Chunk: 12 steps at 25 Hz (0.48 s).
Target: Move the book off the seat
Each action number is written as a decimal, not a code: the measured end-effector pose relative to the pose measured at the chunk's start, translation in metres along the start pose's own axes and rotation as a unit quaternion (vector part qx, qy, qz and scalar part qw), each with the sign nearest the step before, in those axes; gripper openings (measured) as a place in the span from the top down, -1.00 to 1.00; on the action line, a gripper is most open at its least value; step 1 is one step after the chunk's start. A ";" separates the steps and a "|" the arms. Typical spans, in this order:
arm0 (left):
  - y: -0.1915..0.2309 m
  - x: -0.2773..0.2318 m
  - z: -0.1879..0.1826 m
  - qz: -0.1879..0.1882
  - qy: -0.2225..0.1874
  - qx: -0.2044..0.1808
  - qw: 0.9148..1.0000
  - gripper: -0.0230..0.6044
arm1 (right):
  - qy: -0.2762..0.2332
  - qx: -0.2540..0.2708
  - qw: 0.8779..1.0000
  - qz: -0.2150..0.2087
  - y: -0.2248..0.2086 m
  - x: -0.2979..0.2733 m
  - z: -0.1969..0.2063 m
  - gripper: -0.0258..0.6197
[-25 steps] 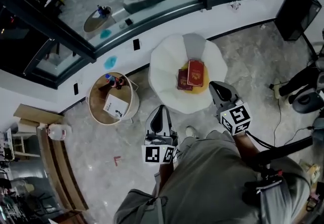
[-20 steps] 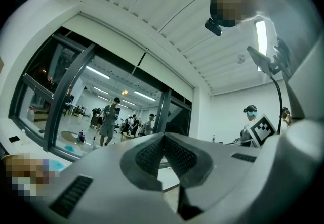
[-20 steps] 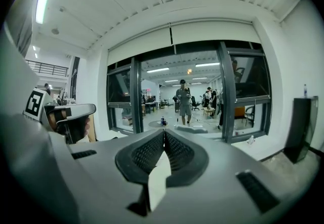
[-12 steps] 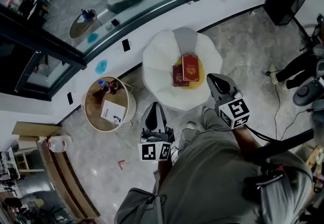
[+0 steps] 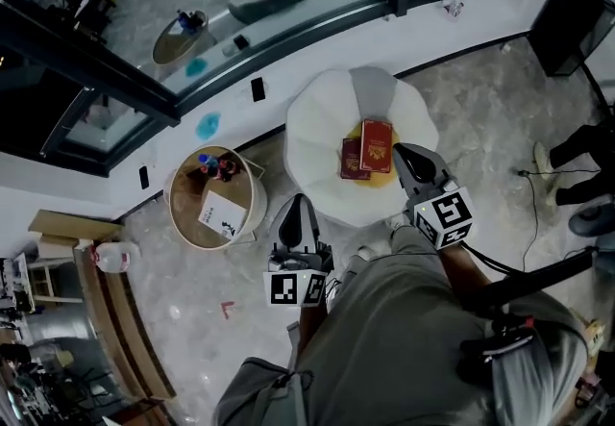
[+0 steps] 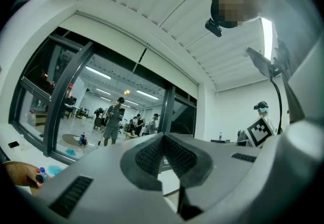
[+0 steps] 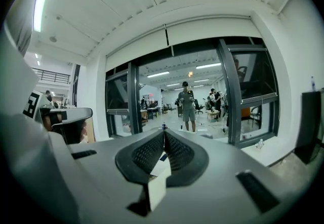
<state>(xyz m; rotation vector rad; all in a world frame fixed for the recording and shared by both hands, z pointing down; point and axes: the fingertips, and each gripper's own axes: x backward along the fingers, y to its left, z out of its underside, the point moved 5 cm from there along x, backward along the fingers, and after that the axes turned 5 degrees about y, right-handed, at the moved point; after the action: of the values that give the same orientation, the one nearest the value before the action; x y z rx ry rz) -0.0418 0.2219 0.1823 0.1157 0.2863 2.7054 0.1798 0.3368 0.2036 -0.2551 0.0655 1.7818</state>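
Observation:
In the head view a white petal-shaped seat [image 5: 322, 136] stands by the glass wall. On its yellow centre lie a bright red book [image 5: 377, 145] and a darker red book [image 5: 351, 159], side by side. My right gripper [image 5: 404, 154] is shut and empty, its tip over the seat's right edge just right of the books. The left gripper [image 5: 300, 204] is also shut and empty, over the floor at the seat's near left edge. Each gripper view shows its own closed jaws, left gripper [image 6: 163, 137] and right gripper [image 7: 164, 134], aimed level at the glass wall; the books are out of those views.
A round wooden side table [image 5: 183, 213] with a white booklet and small bottles stands left of the seat. A black box [image 5: 577, 6] sits at the far right. A wooden bench [image 5: 115, 328] and a white jug [image 5: 109, 252] are at left. Cables run across the floor at right.
Both grippers have moved forward toward the seat. The right gripper's tip now reaches over the seat's edge beside the books. The books have not moved.

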 end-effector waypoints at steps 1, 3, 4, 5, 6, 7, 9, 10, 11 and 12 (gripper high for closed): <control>-0.001 -0.008 -0.001 -0.003 0.001 -0.003 1.000 0.89 | -0.002 -0.001 1.000 -0.004 -0.007 -0.006 -0.003 0.87; -0.002 -0.026 -0.002 -0.009 0.003 -0.007 1.000 0.89 | -0.004 -0.005 1.000 -0.009 -0.023 -0.020 -0.008 0.87; -0.002 -0.035 -0.002 -0.013 0.004 -0.009 1.000 0.89 | -0.004 -0.007 1.000 -0.012 -0.031 -0.028 -0.009 0.87; -0.003 -0.044 -0.001 -0.019 0.005 -0.011 1.000 0.89 | -0.004 -0.010 1.000 -0.015 -0.040 -0.035 -0.010 0.87; -0.004 -0.053 0.000 -0.024 0.006 -0.013 1.000 0.89 | -0.005 -0.014 1.000 -0.019 -0.049 -0.041 -0.010 0.87; -0.005 -0.063 0.000 -0.029 0.006 -0.014 0.999 0.89 | -0.005 -0.017 1.000 -0.024 -0.058 -0.047 -0.011 0.87; -0.007 -0.085 0.003 -0.034 0.008 -0.009 0.999 0.89 | -0.005 -0.023 0.999 -0.031 -0.077 -0.058 -0.013 0.87; -0.008 -0.095 0.006 -0.035 0.013 -0.010 0.999 0.89 | -0.004 -0.023 0.999 -0.033 -0.085 -0.063 -0.014 0.87; -0.009 -0.103 0.008 -0.036 0.018 -0.014 0.999 0.89 | -0.004 -0.022 0.999 -0.035 -0.092 -0.067 -0.014 0.87; -0.010 -0.111 0.009 -0.035 0.021 -0.020 0.999 0.89 | -0.004 -0.020 0.999 -0.036 -0.097 -0.071 -0.014 0.87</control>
<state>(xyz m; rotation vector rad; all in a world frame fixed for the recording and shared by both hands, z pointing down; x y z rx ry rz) 0.0638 0.1864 0.1844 0.0351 0.2432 2.6442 0.2899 0.2879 0.2137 -0.2758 0.0143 1.7130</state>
